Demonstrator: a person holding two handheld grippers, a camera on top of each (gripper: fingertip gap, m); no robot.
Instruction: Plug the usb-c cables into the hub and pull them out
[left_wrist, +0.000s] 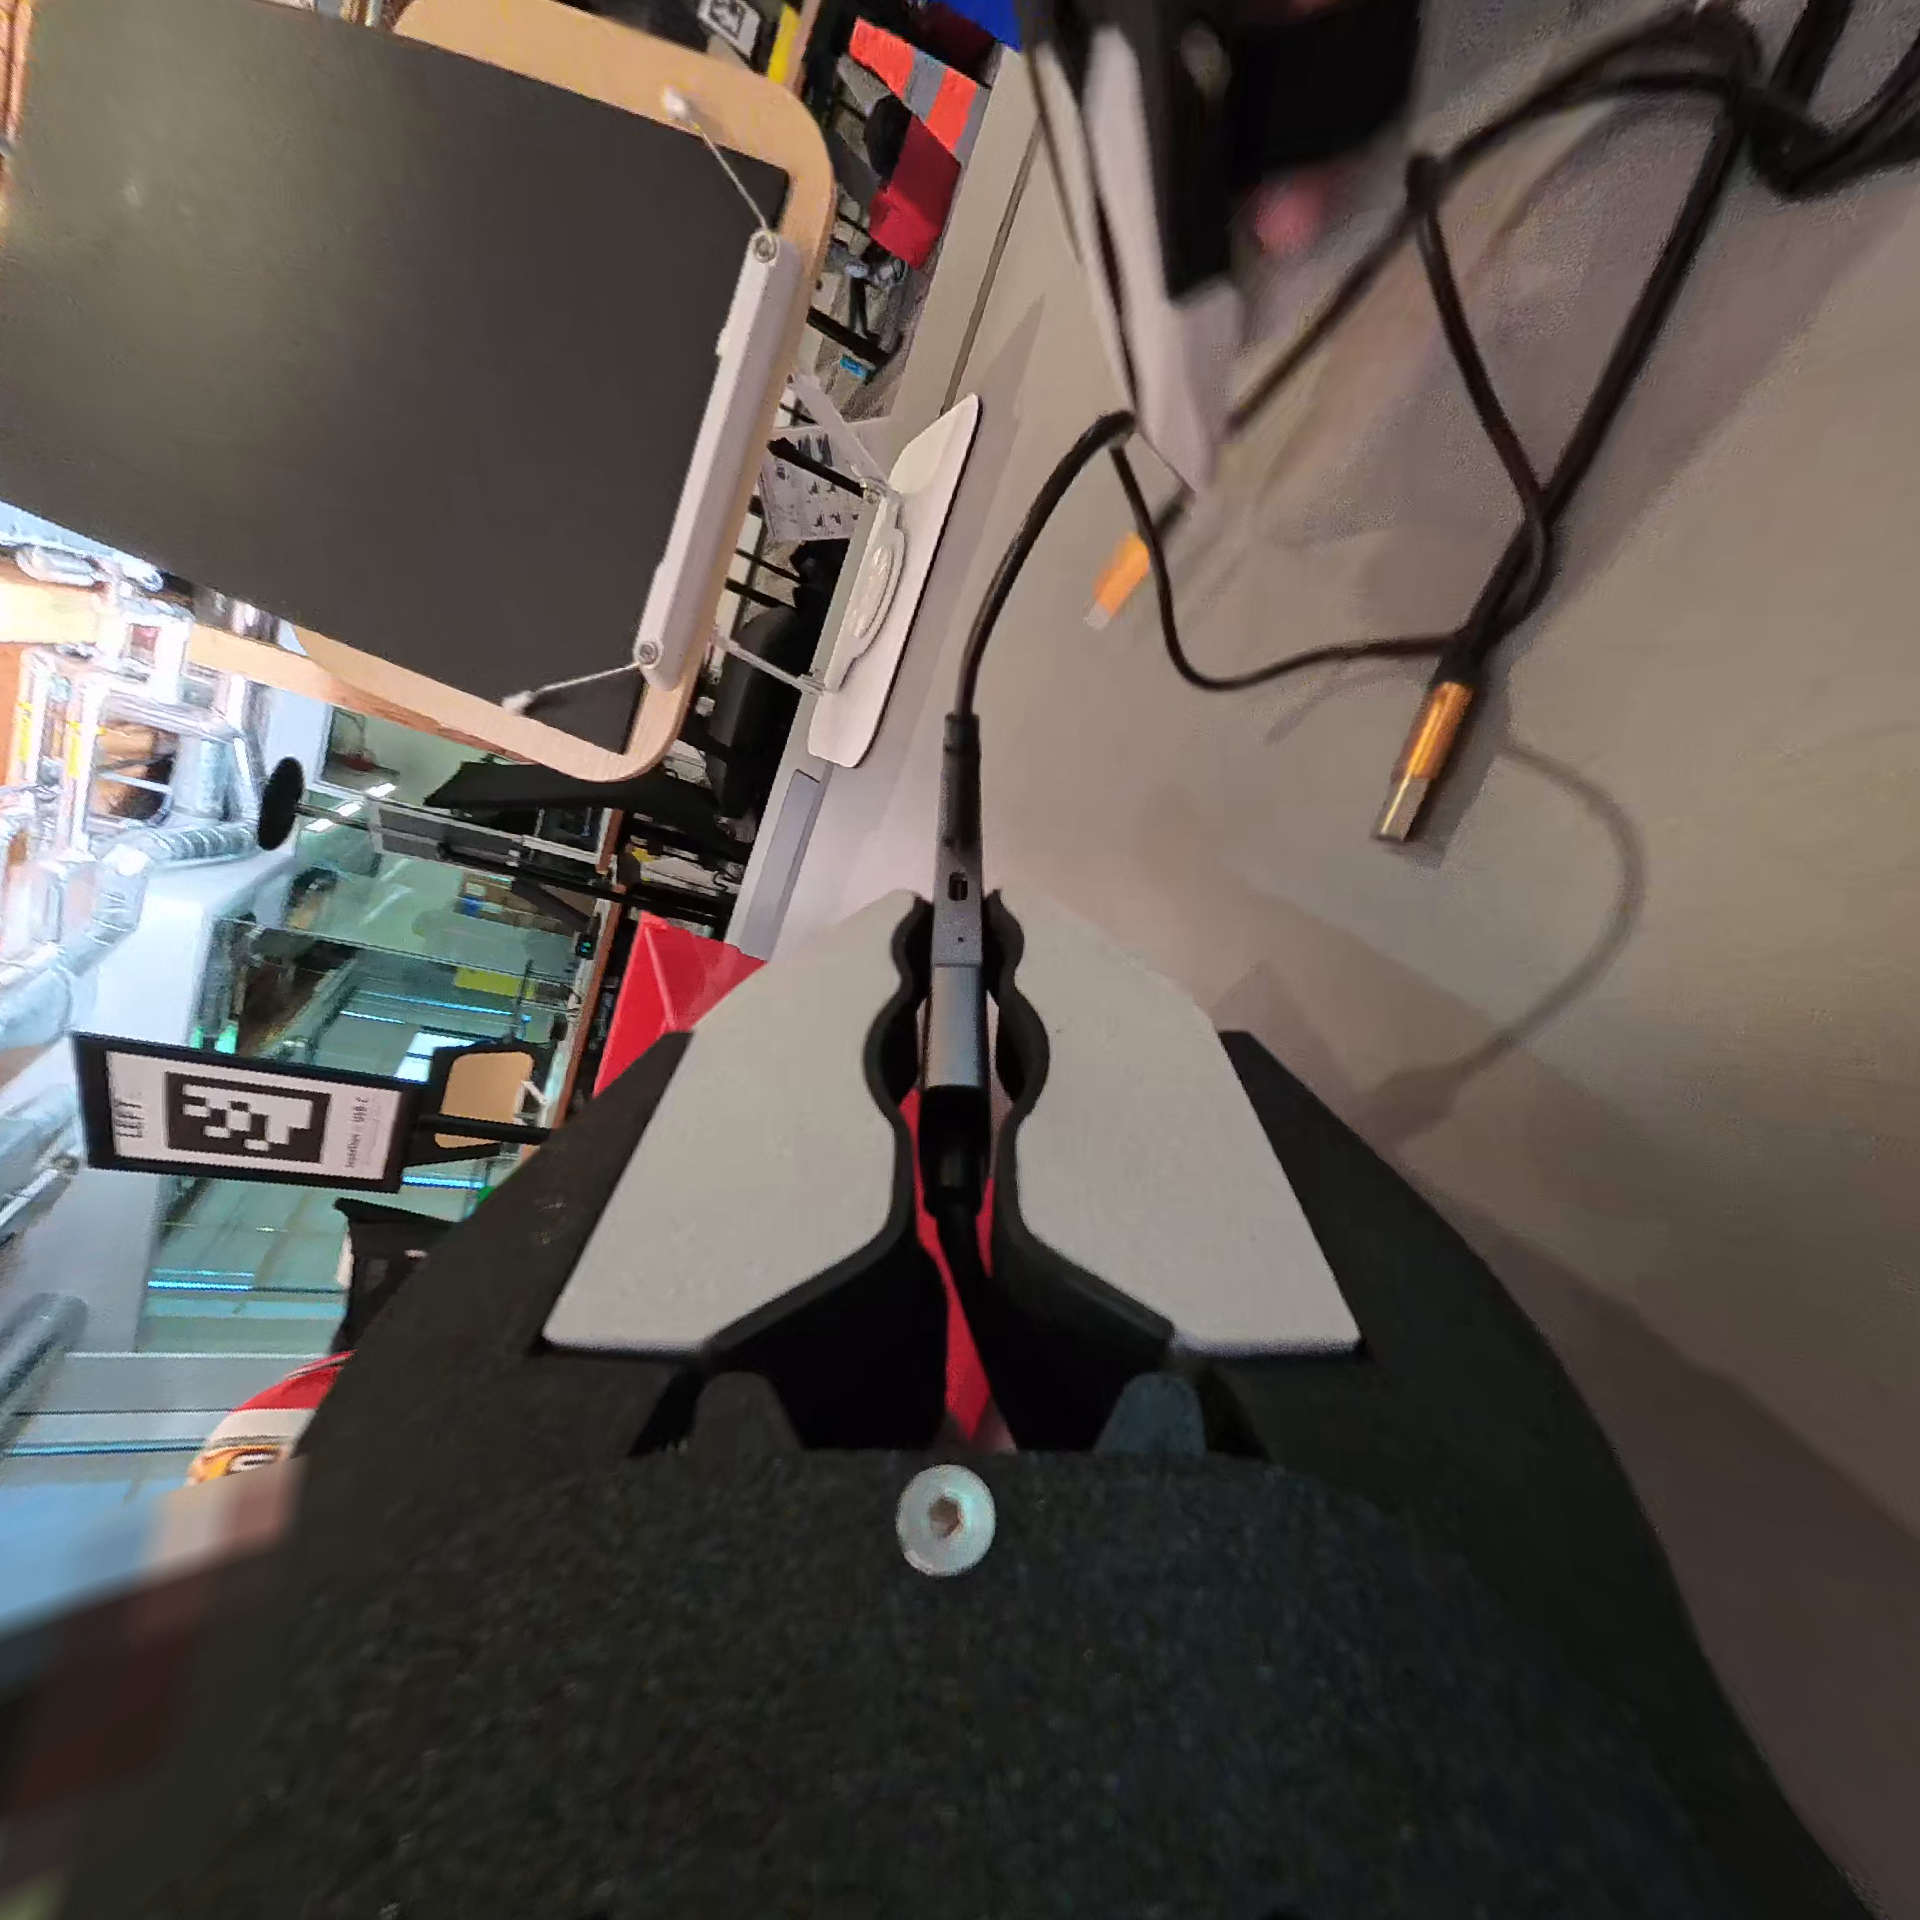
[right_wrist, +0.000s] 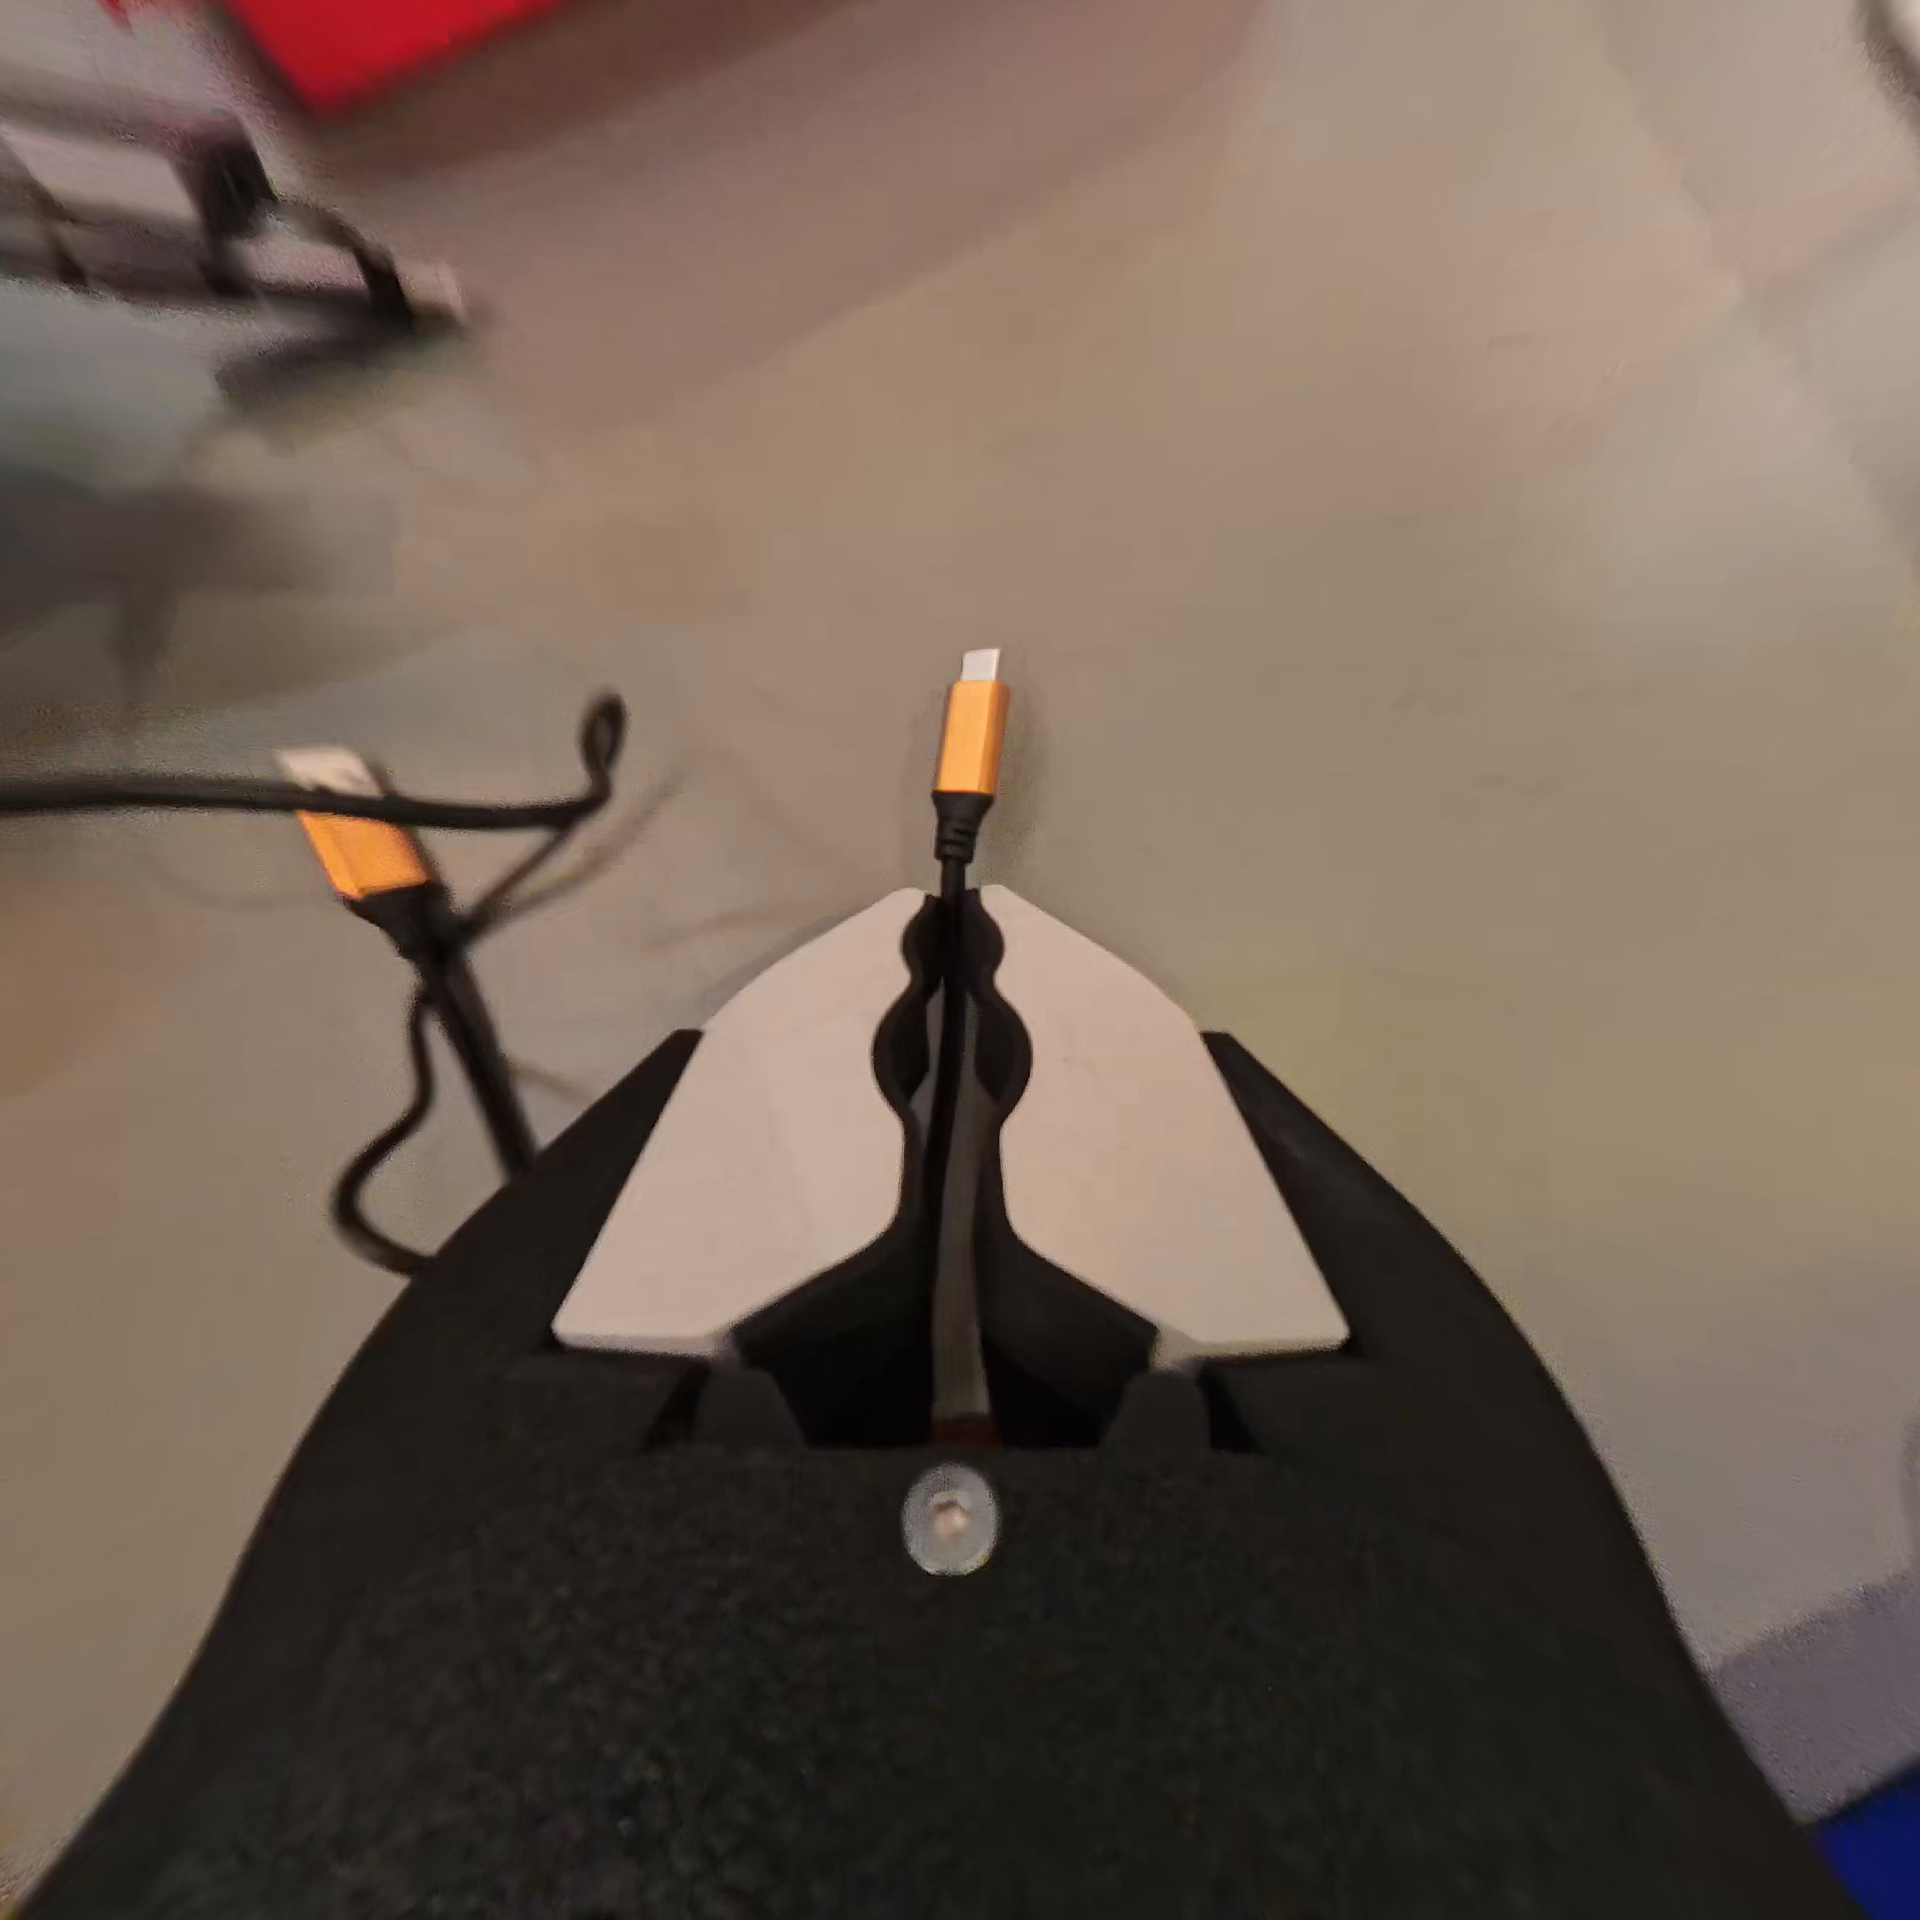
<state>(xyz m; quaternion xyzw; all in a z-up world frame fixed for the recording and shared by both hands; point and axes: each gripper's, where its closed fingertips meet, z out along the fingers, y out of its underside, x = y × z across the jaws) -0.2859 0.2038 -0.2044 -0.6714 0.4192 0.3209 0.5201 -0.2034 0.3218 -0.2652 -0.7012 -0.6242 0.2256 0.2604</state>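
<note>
**Both grippers clamped: hub in the left, USB-C cable in the right**

Left gripper (left_wrist: 957, 914) closed on the slim grey hub (left_wrist: 957, 997), gripped edge-on between the white fingers (left_wrist: 769, 1132), with the hub's front end poking just past the tips. From that end, a black lead (left_wrist: 1013, 561) arching up and away over the grey surface (left_wrist: 1455, 1143). Farther off on the surface, well apart from the gripper, a loose black cable ending in an orange-sleeved USB-A plug (left_wrist: 1429, 743), and a second orange plug (left_wrist: 1120, 577), blurred. At upper right, the other gripper, blurred.

Right gripper (right_wrist: 954, 904) pinched shut on a thin black USB-C cable (right_wrist: 948, 1049) running straight down the gap between the fingers. Orange-sleeved USB-C plug (right_wrist: 975, 738) standing just beyond the fingertips, metal tip pointing forward, free of any port. To the left on the surface (right_wrist: 1351, 520), an orange USB-A plug (right_wrist: 358, 842) among looped black cable.

In the left wrist view, a black-and-white fiducial marker card (left_wrist: 244, 1122) at left with small print beside the pattern; wording left unquoted. No brand visible on hub or plugs.
</note>
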